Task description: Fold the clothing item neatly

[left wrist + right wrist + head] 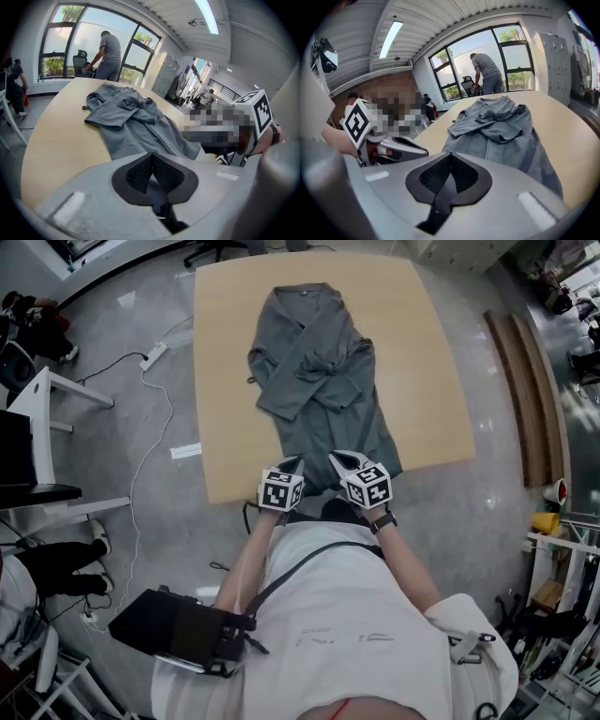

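Hovering at the table (pixel 234 381) edge by the garment (pixel 314 371) hem, left gripper (pixel 294 463) and right gripper (pixel 338 459) have jaws pressed together.

Clothing item (pixel 319 381) of soft matt grey cloth with creases, tabletop (pixel 225 381) of pale smooth wood, floor (pixel 112 306) grey and glossy with reflections, left gripper (pixel 152 158) and right gripper (pixel 451 157) of smooth matt grey plastic, black pads (pixel 436 176) with rough mesh surface

Light wooden table (pixel 225 381), grey garment (pixel 319 381) spread on it, sleeves seemingly crossed over its front
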A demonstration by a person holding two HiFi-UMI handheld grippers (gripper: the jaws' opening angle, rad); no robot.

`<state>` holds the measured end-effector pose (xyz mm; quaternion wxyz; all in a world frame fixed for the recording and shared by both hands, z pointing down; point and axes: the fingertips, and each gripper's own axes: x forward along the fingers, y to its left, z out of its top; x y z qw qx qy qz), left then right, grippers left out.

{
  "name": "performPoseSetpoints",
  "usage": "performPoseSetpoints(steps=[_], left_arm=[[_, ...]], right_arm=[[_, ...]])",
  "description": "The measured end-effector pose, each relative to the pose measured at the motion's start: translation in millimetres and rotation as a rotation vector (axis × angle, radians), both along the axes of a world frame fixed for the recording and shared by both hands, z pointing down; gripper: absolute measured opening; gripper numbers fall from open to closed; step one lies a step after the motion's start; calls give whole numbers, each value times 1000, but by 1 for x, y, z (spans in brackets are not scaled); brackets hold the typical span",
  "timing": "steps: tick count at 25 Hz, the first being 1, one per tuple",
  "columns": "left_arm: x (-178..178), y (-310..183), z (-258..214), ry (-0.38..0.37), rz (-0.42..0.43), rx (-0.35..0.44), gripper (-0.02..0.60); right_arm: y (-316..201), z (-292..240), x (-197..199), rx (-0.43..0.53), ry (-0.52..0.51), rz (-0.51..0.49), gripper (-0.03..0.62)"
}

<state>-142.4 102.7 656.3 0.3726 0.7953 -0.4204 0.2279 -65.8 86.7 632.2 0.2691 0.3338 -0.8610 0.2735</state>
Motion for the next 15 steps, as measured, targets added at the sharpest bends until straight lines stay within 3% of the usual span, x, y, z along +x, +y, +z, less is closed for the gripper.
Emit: performPoseSetpoints(steps=[9, 15], left_arm=[[11, 48, 5, -70, -120, -44, 2], [39, 99, 29, -143, -208, -106, 2]], right_arm=[[30, -1, 35, -5, -46, -55, 6], [59, 43, 117, -102, -71, 96, 3]])
